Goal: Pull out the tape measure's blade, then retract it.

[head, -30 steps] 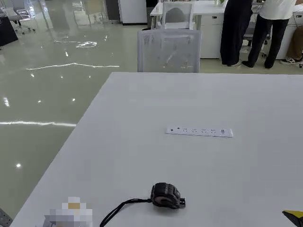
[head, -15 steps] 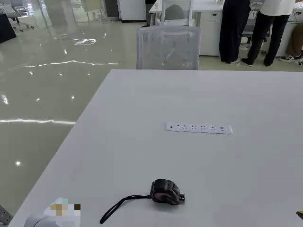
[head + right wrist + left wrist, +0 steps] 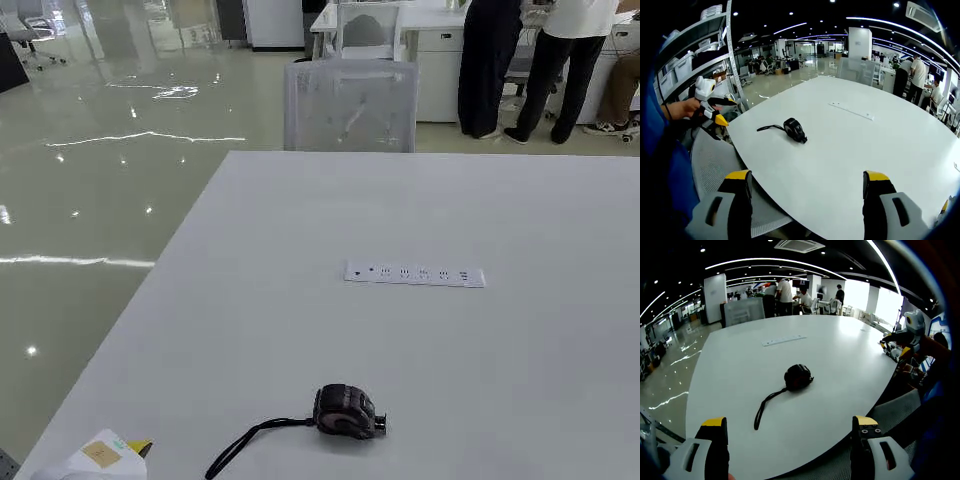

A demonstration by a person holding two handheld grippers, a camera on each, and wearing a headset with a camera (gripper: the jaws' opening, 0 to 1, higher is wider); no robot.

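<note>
A black tape measure [image 3: 346,411] lies on the white table [image 3: 420,220] near its front edge, blade in, with a black wrist strap [image 3: 248,444] trailing to the left. It also lies mid-table as the tape measure [image 3: 798,377] in the left gripper view and the tape measure [image 3: 795,129] in the right gripper view. My left gripper [image 3: 788,440] is open, held off the table's near edge, well short of the tape. My right gripper [image 3: 806,192] is open too, off the edge to the right. A white and yellow piece of the left gripper [image 3: 100,455] pokes in at the head view's bottom left.
A white power strip [image 3: 414,275] lies flat mid-table beyond the tape. A grey mesh chair [image 3: 350,104] stands at the far edge. People [image 3: 535,55] stand by desks at the back right. Glossy floor [image 3: 90,170] spreads to the left.
The head view has shifted a little. The yellow tip at the bottom right has left the picture; a white and yellow gripper part now shows at the bottom left. The tape measure has not moved.
</note>
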